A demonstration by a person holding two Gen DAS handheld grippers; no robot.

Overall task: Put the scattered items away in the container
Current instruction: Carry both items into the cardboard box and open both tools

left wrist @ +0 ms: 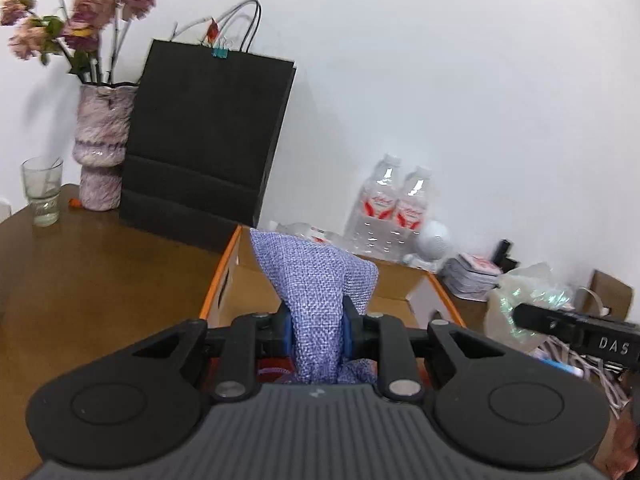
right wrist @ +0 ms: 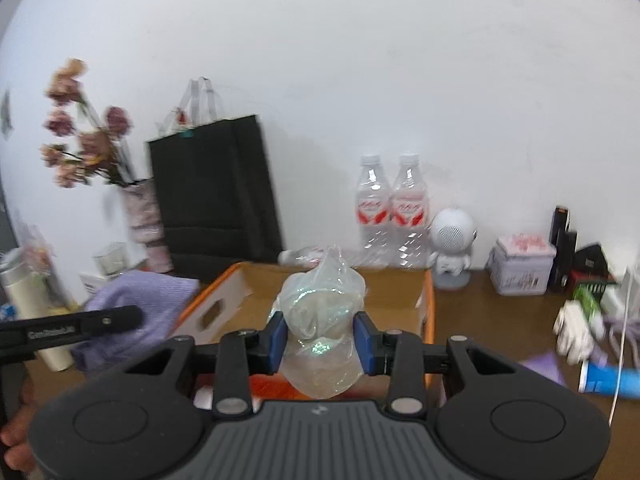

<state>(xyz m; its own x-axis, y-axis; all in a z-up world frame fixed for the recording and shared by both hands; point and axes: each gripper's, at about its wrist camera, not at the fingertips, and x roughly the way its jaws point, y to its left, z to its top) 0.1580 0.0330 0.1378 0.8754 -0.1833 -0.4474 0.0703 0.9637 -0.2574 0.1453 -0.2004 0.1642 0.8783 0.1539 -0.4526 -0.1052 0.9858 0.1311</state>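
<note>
My left gripper (left wrist: 316, 330) has its jaws clamped on a purple woven pouch (left wrist: 316, 280); the blue pads (left wrist: 285, 332) press into both sides of the cloth, which bunches between them and stands up above the open cardboard box (left wrist: 224, 276); in the right wrist view the pouch (right wrist: 136, 312) shows as a lilac blur to the left of the box (right wrist: 236, 296), with the other gripper's black finger across it. My right gripper (right wrist: 320, 338) has its jaws closed on a clear plastic bag (right wrist: 320, 312) holding something pale and iridescent; the bag bulges above and below the pads, over the box's near edge; from the left wrist it (left wrist: 520, 300) sits just right of the box. The box has orange edges and a brown inside; it rests on the brown surface (left wrist: 80, 280). Behind it stand a black paper bag (left wrist: 208, 140), two water bottles (right wrist: 390, 208) side by side, and a small white figure (right wrist: 452, 248); a vase (left wrist: 102, 144) of dried flowers and a glass (left wrist: 42, 190) are at the far left; a tin (right wrist: 522, 266) sits well right of the box.
</note>
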